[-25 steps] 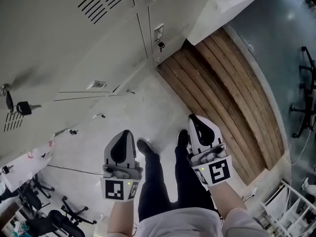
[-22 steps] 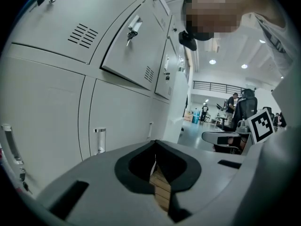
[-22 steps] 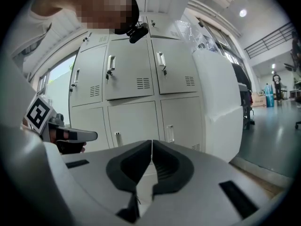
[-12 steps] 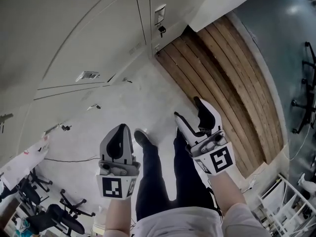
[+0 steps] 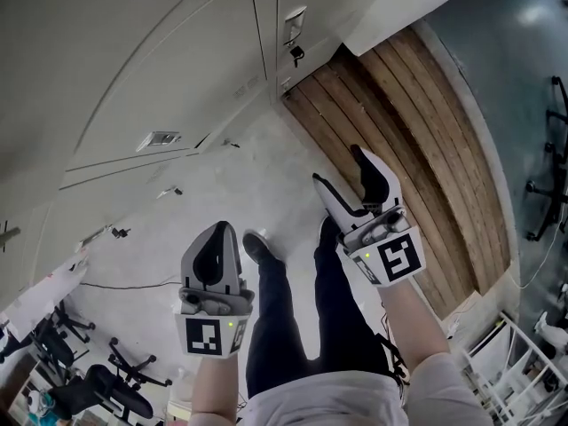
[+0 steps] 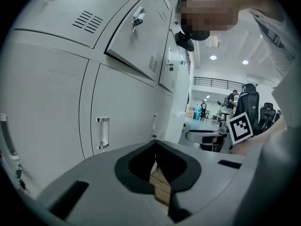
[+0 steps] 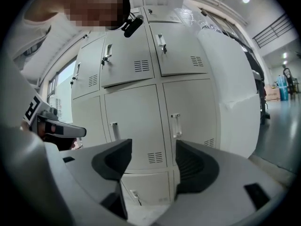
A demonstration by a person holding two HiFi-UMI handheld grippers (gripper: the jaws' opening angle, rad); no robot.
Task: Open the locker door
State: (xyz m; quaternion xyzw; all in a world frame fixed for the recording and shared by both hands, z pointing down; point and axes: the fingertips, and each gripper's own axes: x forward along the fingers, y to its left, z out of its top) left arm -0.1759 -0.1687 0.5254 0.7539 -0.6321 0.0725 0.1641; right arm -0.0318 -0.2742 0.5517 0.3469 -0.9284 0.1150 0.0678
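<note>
A bank of pale grey lockers (image 5: 169,69) fills the top of the head view; its doors carry small metal handles (image 5: 160,138), and a key hangs under one latch (image 5: 297,53). In the right gripper view, two lower doors with vertical handles (image 7: 175,125) stand straight ahead, both closed. My right gripper (image 5: 340,169) is off the lockers; its jaws have just been opening and stand wide with nothing between them (image 7: 151,149). My left gripper (image 5: 213,254) hangs lower, jaws shut and empty (image 6: 155,144). An upper door (image 6: 136,32) stands ajar.
A strip of wooden planks (image 5: 399,140) runs along the floor right of the lockers. The person's legs and shoes (image 5: 275,300) are between the grippers. Office chairs (image 5: 98,389) sit at lower left, a white rack (image 5: 524,362) at lower right.
The right gripper's jaws went from shut to wide open, and it moved up the picture towards the lockers. The left gripper stayed shut and barely shifted.
</note>
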